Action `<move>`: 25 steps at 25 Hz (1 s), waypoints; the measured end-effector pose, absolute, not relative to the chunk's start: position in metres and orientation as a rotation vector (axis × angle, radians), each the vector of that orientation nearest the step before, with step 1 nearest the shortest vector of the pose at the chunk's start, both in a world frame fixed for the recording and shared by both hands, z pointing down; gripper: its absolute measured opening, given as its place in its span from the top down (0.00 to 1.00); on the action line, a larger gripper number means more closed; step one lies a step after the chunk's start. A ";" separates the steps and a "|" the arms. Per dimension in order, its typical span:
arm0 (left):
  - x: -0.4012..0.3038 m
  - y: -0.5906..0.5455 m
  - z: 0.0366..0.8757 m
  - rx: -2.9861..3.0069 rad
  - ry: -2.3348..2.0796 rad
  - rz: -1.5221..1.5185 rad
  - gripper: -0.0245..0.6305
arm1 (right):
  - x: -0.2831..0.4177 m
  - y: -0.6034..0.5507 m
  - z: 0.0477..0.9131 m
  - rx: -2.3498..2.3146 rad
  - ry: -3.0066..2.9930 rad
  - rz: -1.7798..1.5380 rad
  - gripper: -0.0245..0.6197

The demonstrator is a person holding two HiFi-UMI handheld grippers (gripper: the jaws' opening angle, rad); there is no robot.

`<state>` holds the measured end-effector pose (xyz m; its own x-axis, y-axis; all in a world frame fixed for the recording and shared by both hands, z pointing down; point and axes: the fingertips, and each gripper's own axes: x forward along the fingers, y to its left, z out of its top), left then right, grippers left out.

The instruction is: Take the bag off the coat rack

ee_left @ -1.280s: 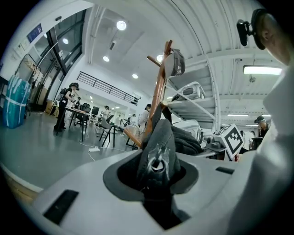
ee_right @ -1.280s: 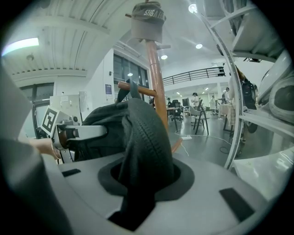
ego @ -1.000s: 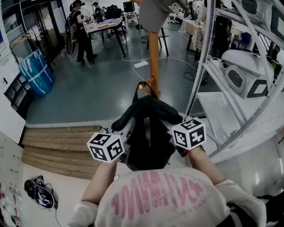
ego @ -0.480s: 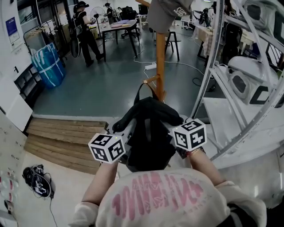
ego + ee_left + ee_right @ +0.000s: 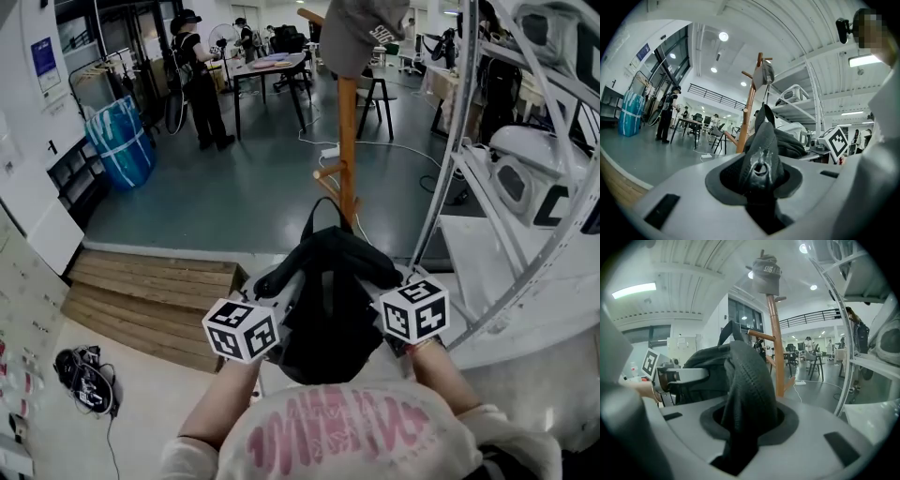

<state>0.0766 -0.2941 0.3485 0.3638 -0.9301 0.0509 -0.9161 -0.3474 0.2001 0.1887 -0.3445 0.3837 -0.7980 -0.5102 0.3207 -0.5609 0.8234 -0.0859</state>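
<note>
A black bag [image 5: 328, 305] hangs in the air between my two grippers, close to the person's chest. My left gripper [image 5: 281, 298] is shut on a fold of the bag's fabric with a zipper pull [image 5: 759, 165]. My right gripper [image 5: 743, 420] is shut on another thick fold of the bag [image 5: 747, 376]. The bag's handle loop [image 5: 322, 212] stands up just in front of the wooden coat rack [image 5: 348, 141], near its lower peg [image 5: 328, 176]; whether loop and peg touch I cannot tell. A grey cap [image 5: 361, 33] sits on top of the rack.
Metal shelving [image 5: 459, 141] with white appliances [image 5: 530, 173] stands close on the right. A wooden step [image 5: 150, 291] lies to the left, with cables [image 5: 84, 386] on the floor. Farther back are a blue bundle [image 5: 120, 141], a table [image 5: 267, 67] and a person [image 5: 199, 80].
The head view has tilted up and shows more of the room; the bag and both grippers sit slightly lower and to the right in it. Both grips on the bag hold as before.
</note>
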 end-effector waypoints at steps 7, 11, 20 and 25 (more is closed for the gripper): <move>0.088 -0.275 0.362 2.423 -1.624 -0.082 0.82 | 0.202 -0.322 0.397 0.840 -2.696 0.293 0.80; 0.096 -0.270 0.369 2.419 -1.586 -0.061 0.82 | 0.210 -0.314 0.404 0.863 -2.665 0.321 0.80; 0.107 -0.240 0.371 2.447 -1.506 -0.061 0.82 | 0.223 -0.278 0.405 0.959 -2.626 0.348 0.80; 0.111 -0.217 0.362 2.489 -1.474 -0.053 0.82 | 0.228 -0.250 0.397 1.020 -2.629 0.349 0.79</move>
<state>0.1108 -0.2171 0.3618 0.4882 -0.8676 0.0945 -0.8587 -0.4581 0.2298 0.2284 -0.2501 0.3965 -0.7032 -0.6134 0.3596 -0.6859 0.7184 -0.1159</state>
